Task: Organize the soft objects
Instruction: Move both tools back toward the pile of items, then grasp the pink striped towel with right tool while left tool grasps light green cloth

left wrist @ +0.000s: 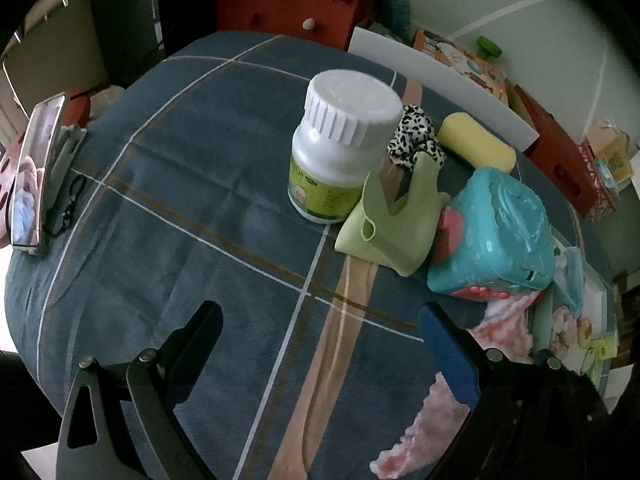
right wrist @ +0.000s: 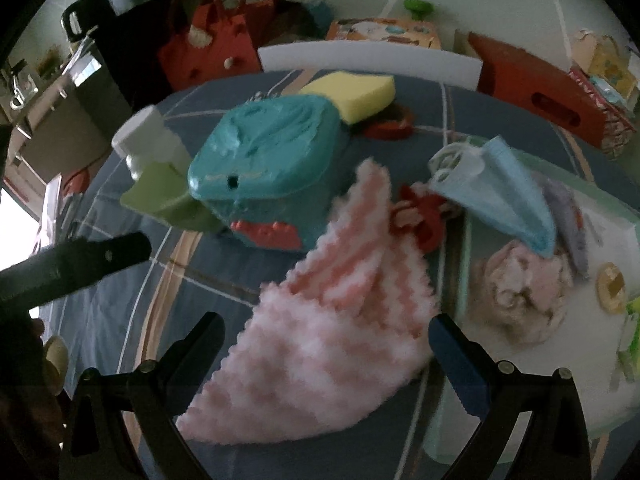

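Note:
A pink and white fluffy cloth (right wrist: pixel 320 312) lies on the plaid-covered table, between the fingers of my right gripper (right wrist: pixel 328 344), which is open around its near part. The cloth's edge also shows in the left wrist view (left wrist: pixel 500 332). A blue face mask (right wrist: pixel 508 192) and a pale pink plush bundle (right wrist: pixel 524 288) rest on a light tray (right wrist: pixel 608 220) at the right. A yellow sponge (left wrist: pixel 476 142) and a leopard-print scrunchie (left wrist: pixel 416 136) lie at the back. My left gripper (left wrist: pixel 320 332) is open and empty over bare tablecloth.
A white pill bottle (left wrist: pixel 340 148), a green silicone holder (left wrist: pixel 388 220) and a teal plastic box (left wrist: pixel 492 236) stand mid-table. A phone (left wrist: pixel 34 172) stands at the left edge. Red bags (left wrist: pixel 296 0) and boxes (left wrist: pixel 560 160) line the back. A red clip (right wrist: pixel 420 216) lies by the cloth.

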